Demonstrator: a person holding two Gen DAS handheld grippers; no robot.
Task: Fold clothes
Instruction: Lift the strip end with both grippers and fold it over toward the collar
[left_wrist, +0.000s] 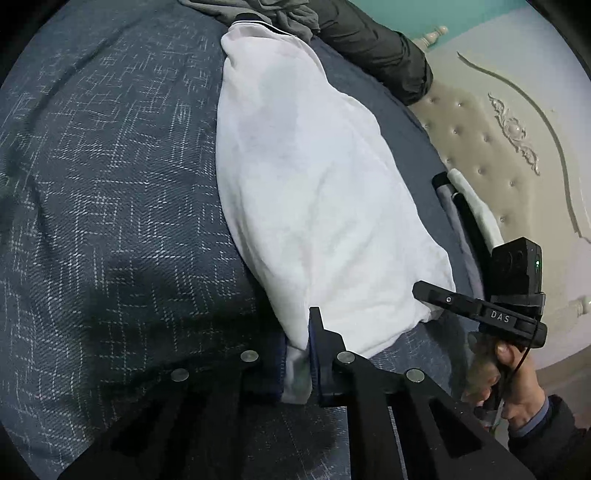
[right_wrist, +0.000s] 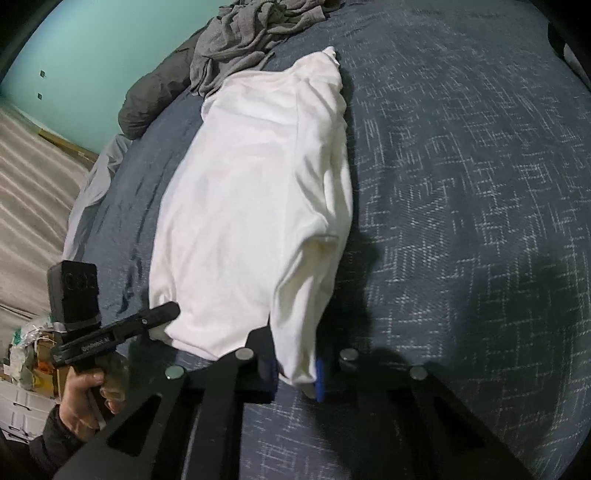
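Note:
A white shirt (left_wrist: 314, 184) lies folded lengthwise into a long strip on the blue patterned bedspread (left_wrist: 110, 184), its dark-trimmed collar at the far end. My left gripper (left_wrist: 297, 354) is shut on one near corner of its hem, with white cloth bunched between the blue pads. In the right wrist view the same shirt (right_wrist: 251, 203) runs away from me, and my right gripper (right_wrist: 295, 373) is shut on the other near corner. Each view also shows the other gripper pinching the hem: the right gripper (left_wrist: 419, 290) and the left gripper (right_wrist: 173, 308), each held by a hand.
A crumpled grey garment (right_wrist: 240, 48) and a dark jacket (left_wrist: 373, 44) lie at the far end of the bed. A beige tufted headboard (left_wrist: 498, 147) borders one side. Boxes and clutter (right_wrist: 26, 369) stand on the floor beside the bed.

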